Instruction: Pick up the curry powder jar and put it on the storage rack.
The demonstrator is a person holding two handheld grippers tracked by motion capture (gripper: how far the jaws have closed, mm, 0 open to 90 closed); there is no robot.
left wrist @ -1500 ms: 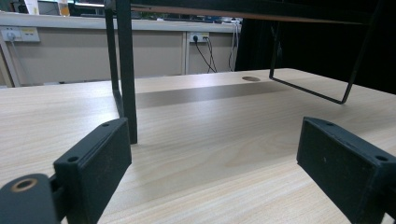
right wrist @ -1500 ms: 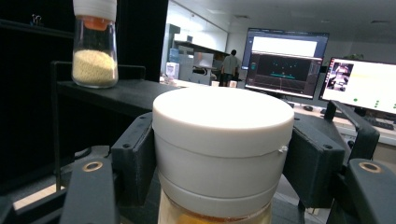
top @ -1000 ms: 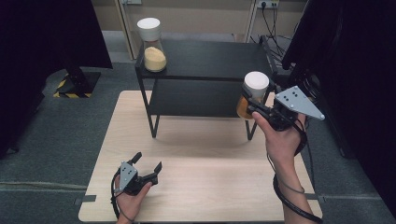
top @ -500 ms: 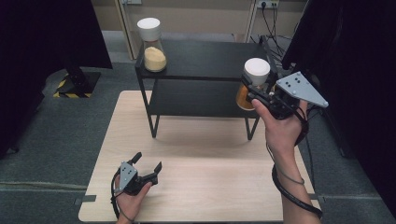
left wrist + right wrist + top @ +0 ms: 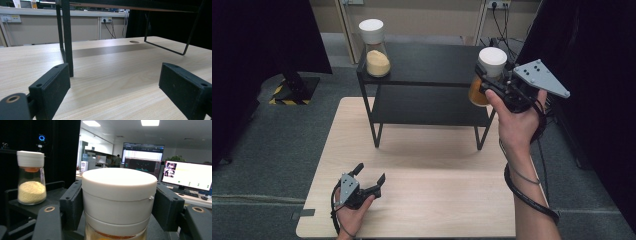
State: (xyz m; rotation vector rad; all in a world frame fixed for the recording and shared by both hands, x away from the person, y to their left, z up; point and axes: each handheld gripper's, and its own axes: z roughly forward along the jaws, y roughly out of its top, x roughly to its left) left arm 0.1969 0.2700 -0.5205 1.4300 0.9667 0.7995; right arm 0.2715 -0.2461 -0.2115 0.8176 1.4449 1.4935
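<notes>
My right gripper (image 5: 486,79) is shut on a glass jar with a white lid (image 5: 490,63) and orange contents, held in the air at the right end of the black shelf (image 5: 432,75), about level with its top. In the right gripper view both jaws press the jar's white lid (image 5: 119,195). A second jar with a white lid and pale yellow grains (image 5: 375,46) stands at the left end of the shelf top, also seen as the far jar (image 5: 31,178). My left gripper (image 5: 370,176) rests open on the wooden table (image 5: 427,175), nothing between its jaws.
The black two-level shelf stands at the back of the table; its legs (image 5: 67,45) rise close ahead of the left gripper. A dark curtain (image 5: 592,100) hangs at the right. Grey floor surrounds the table, with a stand base (image 5: 294,90) at the left.
My right hand has lifted the orange jar upward, from beside the lower level to about the shelf top. The left gripper has not moved.
</notes>
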